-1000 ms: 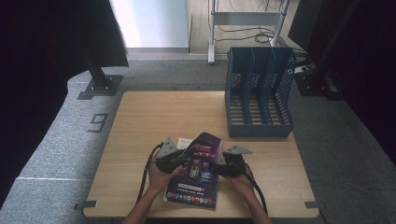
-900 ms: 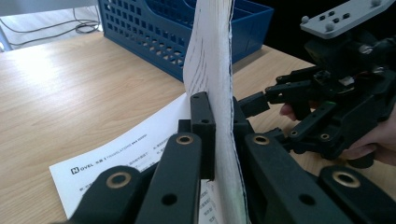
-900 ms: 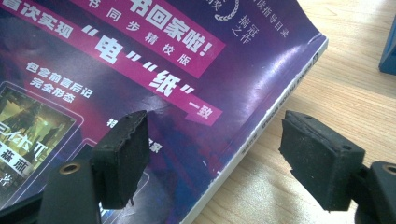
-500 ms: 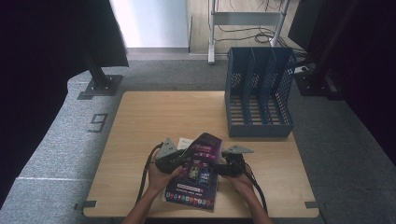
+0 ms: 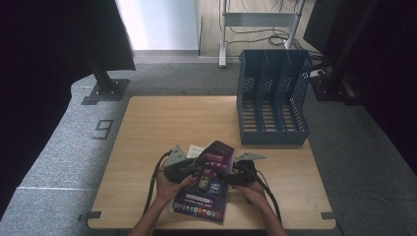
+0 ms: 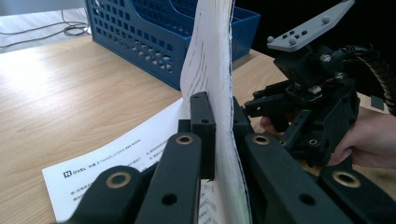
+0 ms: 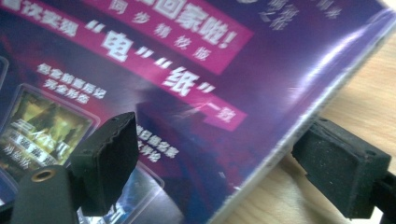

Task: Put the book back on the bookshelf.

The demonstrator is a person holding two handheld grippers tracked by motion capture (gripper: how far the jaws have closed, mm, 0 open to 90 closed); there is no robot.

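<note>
Since a second ago the right gripper [image 5: 235,173] has been spreading its jaws, which now stand open around the purple magazine's [image 5: 206,184] edge without pressing it; nothing else has shifted. Left gripper [image 5: 189,168] is clamped on the magazine's far end, lifting it off the worktop [image 5: 162,123]. Its long axis runs from the person's side toward the blue file rack [image 5: 273,98], near end resting down.

Digit "9" on grey floor mat [image 5: 103,129] at nine o'clock of table, "NOVEL" printed on white sheet [image 6: 126,156], white Chinese characters "电" and "纸" on purple magazine cover [image 7: 187,88]
</note>
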